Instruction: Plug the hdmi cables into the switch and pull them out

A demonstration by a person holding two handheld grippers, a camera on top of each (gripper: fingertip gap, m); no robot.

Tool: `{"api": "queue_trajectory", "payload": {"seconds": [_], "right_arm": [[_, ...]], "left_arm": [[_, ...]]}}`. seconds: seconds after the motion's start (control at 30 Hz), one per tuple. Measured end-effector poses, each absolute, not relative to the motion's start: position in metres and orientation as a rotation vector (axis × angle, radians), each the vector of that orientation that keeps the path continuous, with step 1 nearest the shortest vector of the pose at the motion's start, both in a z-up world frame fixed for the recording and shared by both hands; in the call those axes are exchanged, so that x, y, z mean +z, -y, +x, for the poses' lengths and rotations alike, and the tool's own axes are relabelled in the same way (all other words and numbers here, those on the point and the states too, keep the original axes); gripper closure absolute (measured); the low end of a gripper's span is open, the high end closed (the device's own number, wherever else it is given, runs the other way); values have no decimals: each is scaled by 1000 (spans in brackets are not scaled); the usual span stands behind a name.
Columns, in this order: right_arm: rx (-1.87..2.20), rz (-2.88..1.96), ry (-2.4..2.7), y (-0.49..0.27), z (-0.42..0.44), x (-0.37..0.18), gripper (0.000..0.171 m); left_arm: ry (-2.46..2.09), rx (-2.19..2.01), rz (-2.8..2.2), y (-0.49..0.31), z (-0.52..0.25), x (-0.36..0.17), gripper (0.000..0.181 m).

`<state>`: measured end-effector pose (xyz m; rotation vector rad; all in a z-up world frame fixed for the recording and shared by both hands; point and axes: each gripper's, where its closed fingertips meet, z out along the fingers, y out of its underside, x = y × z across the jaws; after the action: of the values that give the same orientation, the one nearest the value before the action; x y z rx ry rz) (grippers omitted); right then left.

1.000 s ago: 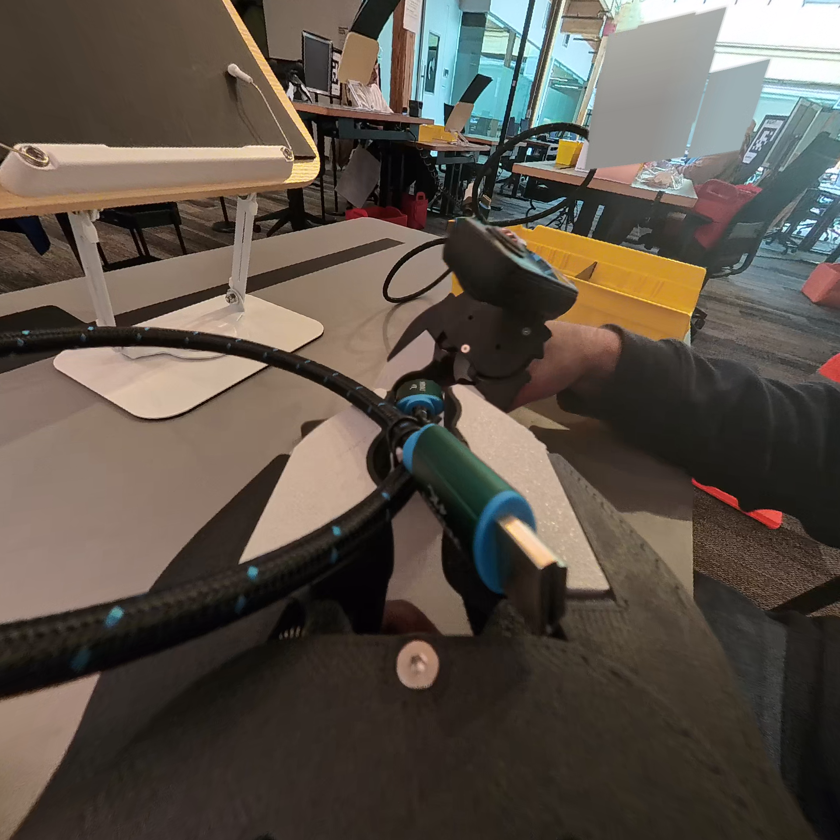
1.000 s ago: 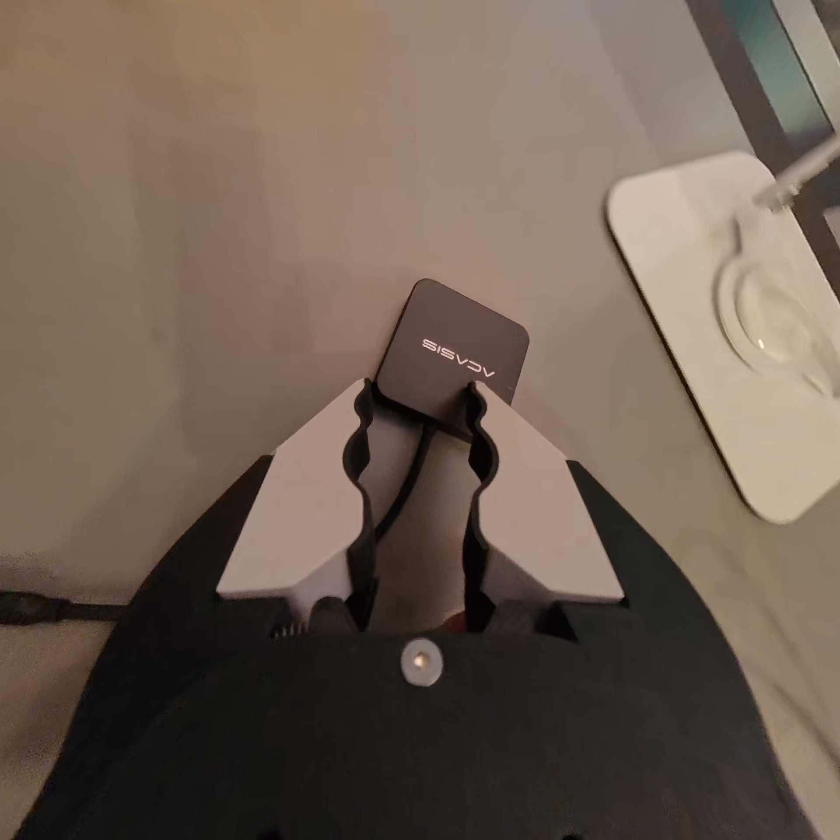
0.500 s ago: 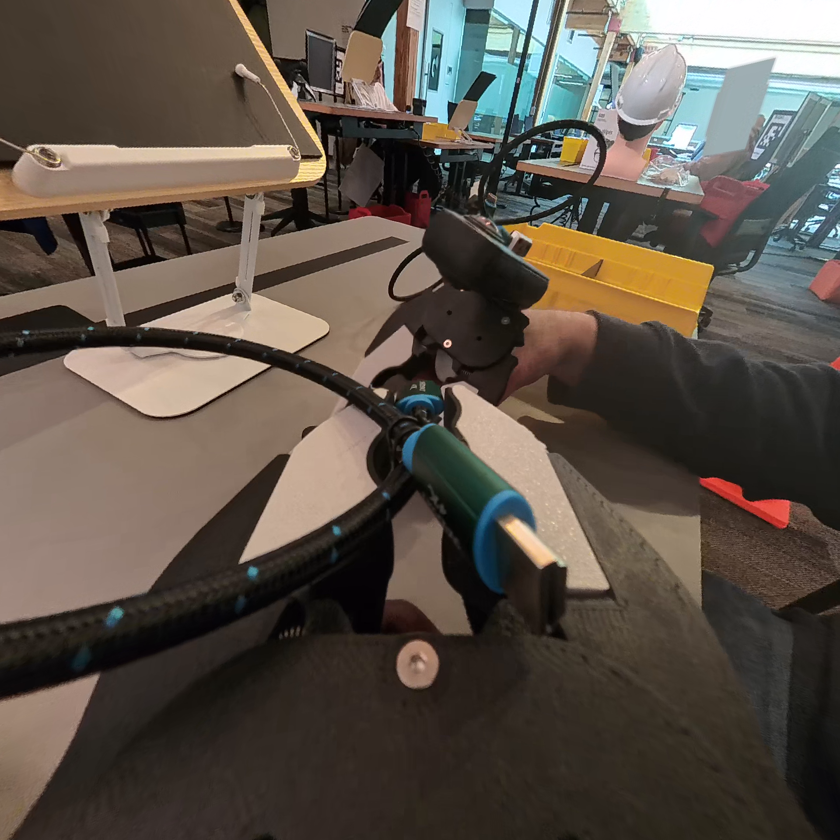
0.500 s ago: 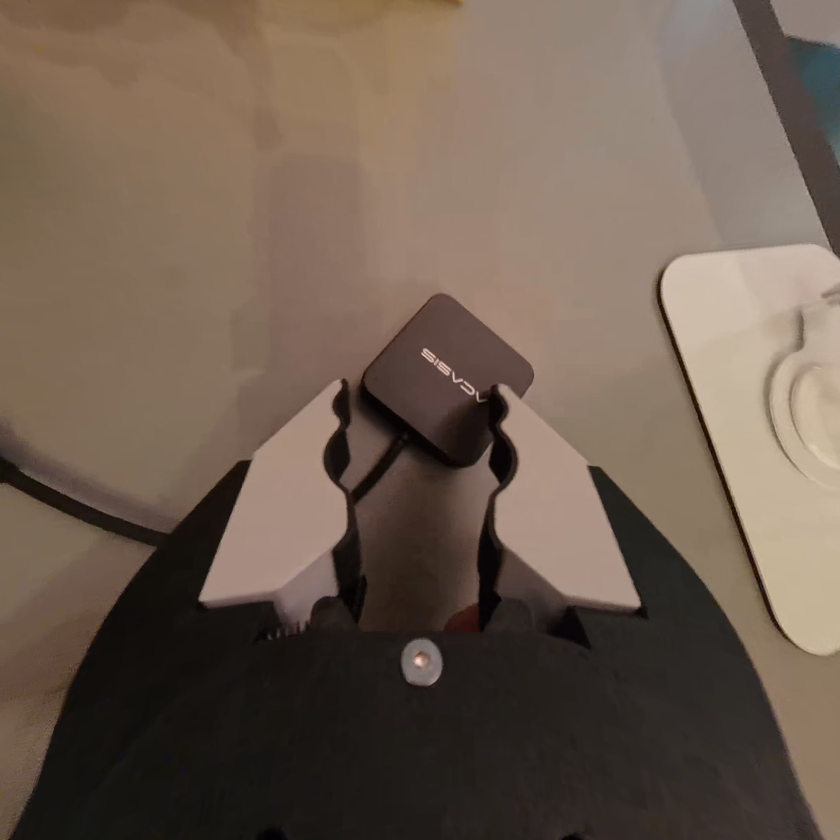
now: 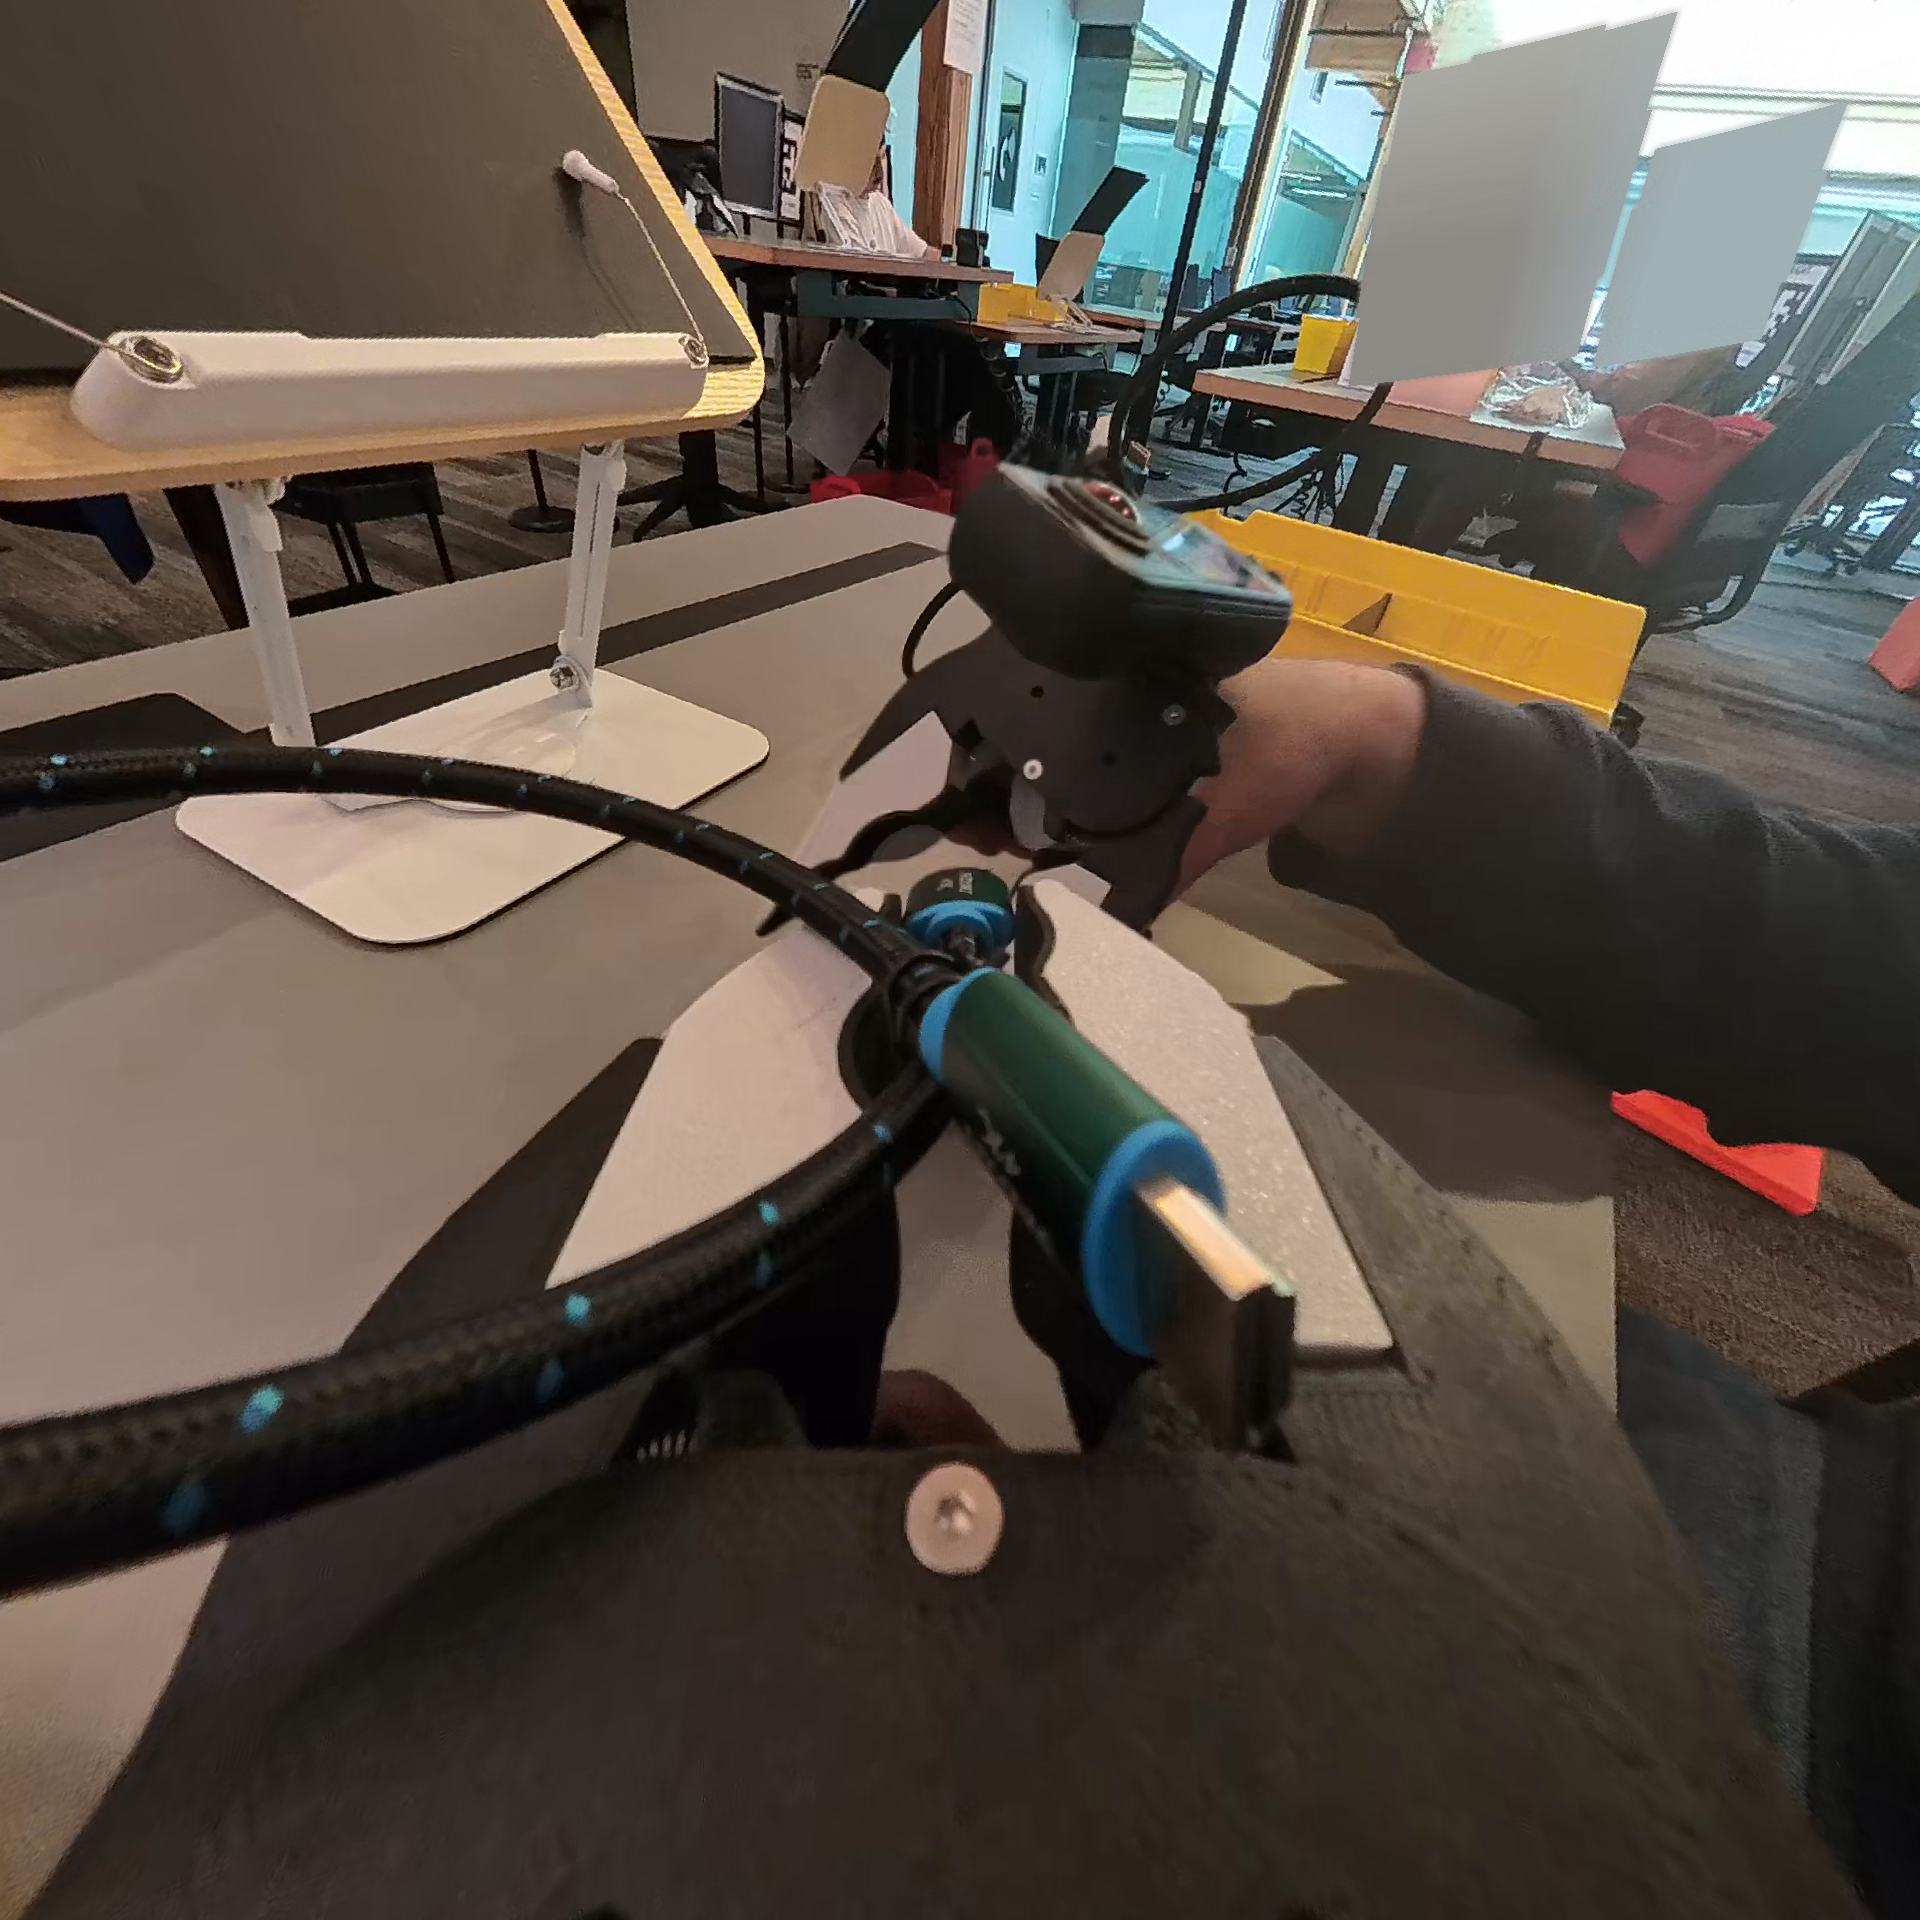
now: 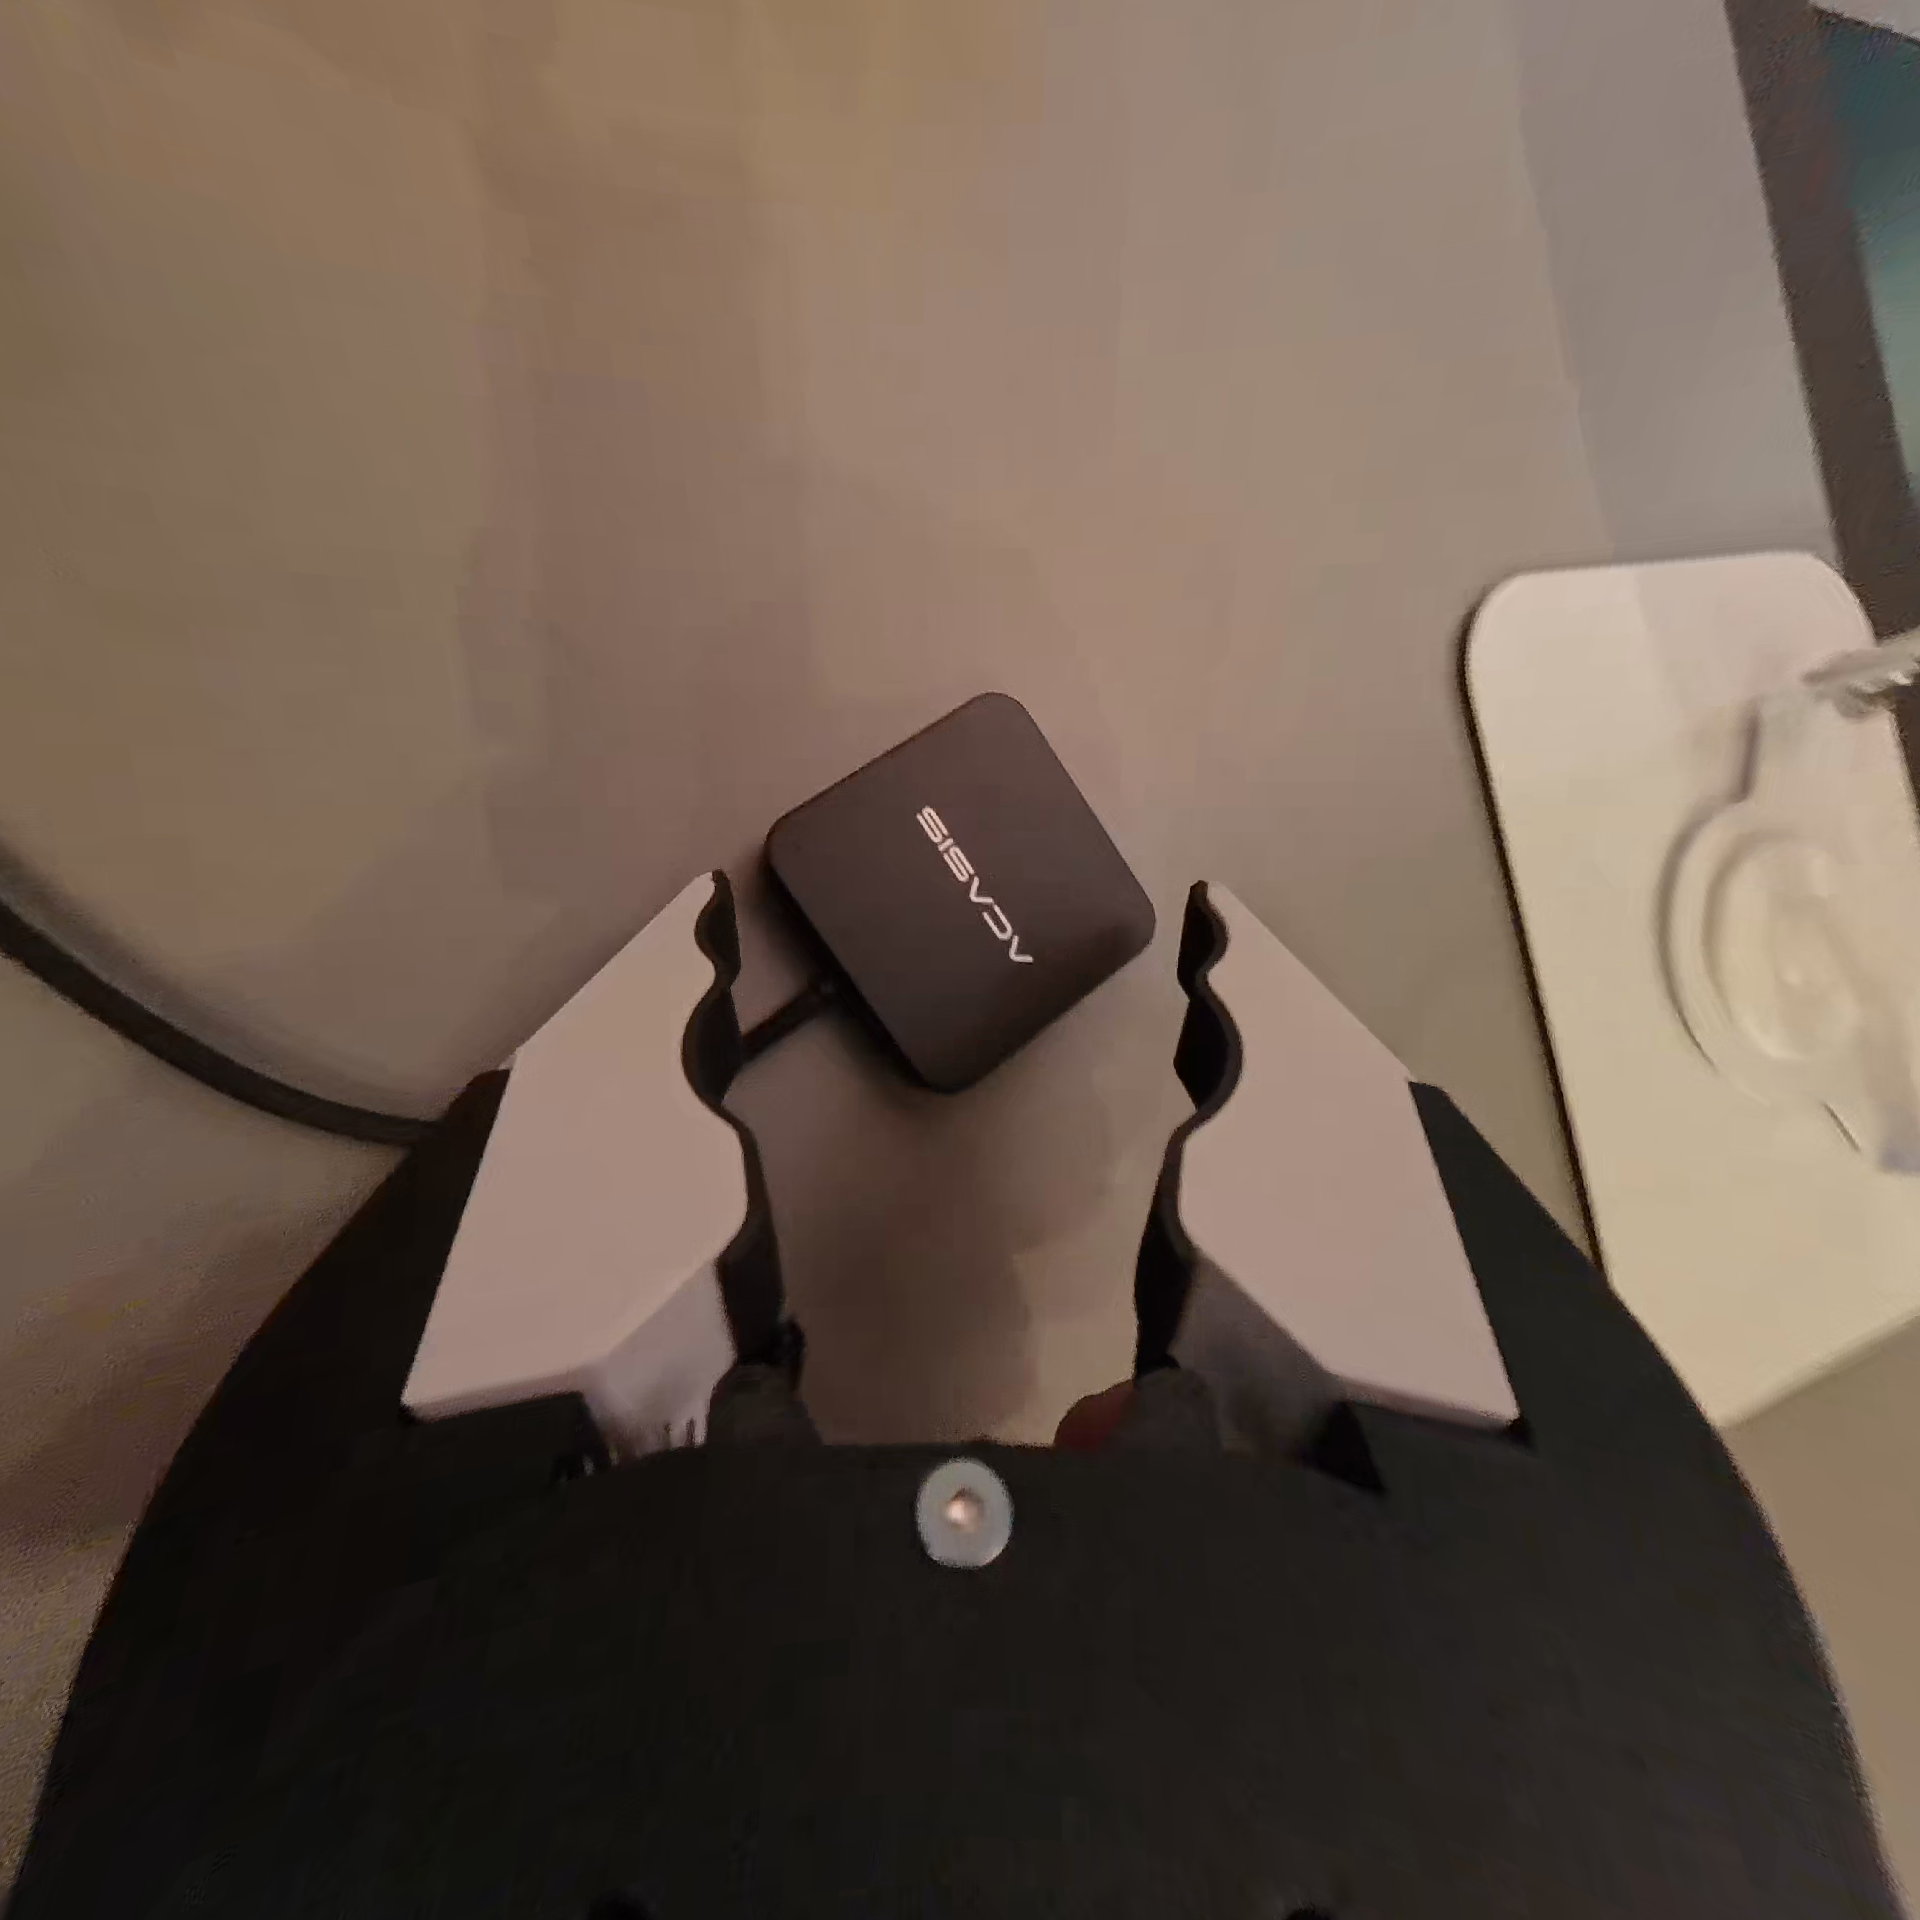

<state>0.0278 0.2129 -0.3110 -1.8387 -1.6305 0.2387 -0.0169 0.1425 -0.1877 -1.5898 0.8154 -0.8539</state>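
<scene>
Grey bench top (image 5: 343,1049) fills the foreground of an open office, with desks and a yellow bin (image 5: 1455,634) beyond its far edge; at the left, a white stand base (image 5: 468,821) sits on the bench under a tilted wooden board (image 5: 343,208), and bare grey surface lies open between that base and the bench's near edge. A black braided HDMI cable (image 5: 436,1382) with blue flecks sweeps in from the left edge of the left wrist view, loops over the bench and ends in a green plug (image 5: 1049,1101) with blue collars, its metal tip pointing toward the camera; the left gripper (image 5: 951,971) is pressed together on the cable just behind that plug, and a second green-and-blue plug end (image 5: 961,904) shows just past its tips. Farther right, a hand (image 5: 1299,758) in a dark sleeve holds the right gripper (image 6: 956,894) low over the bench. In the right wrist view, its white fingers (image 6: 623,1122) stand spread wide; the small black square switch (image 6: 961,883) lies flat on the bench between and just beyond the tips, touching neither, turned corner-on, with a thin lead (image 6: 790,1023) running from its near side toward the left finger; a dark cable (image 6: 187,1049) curves at the left, and the white stand base (image 6: 1683,1143) lies well to the right, with bare bench between it and the switch.
</scene>
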Motion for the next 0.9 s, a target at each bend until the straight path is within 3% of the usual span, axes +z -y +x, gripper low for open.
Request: {"api": "queue_trajectory", "payload": {"seconds": [0.1, 0.23, 0.27, 0.6, 0.7, 0.73, 0.9], "right_arm": [[369, -1775, 1694, -214, 22, -314, 79], [523, -1750, 1745, -208, 21, -318, 92], [525, -1740, 1742, -209, 22, -317, 103], [596, -1776, 1647, -207, 28, -312, 108], [686, -1739, 1556, -208, 27, -295, 160], [683, -1738, 1544, -210, 29, -294, 164], [573, -1735, 1628, -209, 33, -305, 132]], "left_arm": [[-817, -856, -1593, -143, -16, -189, 161], [-824, -850, -1592, -142, -16, -189, 161], [-822, -852, -1591, -142, -17, -188, 161], [-816, -855, -1601, -144, -18, -192, 161], [-805, -858, -1605, -147, -20, -193, 162], [-802, -857, -1607, -147, -21, -194, 161], [-791, -852, -1621, -150, -26, -198, 161]]}}
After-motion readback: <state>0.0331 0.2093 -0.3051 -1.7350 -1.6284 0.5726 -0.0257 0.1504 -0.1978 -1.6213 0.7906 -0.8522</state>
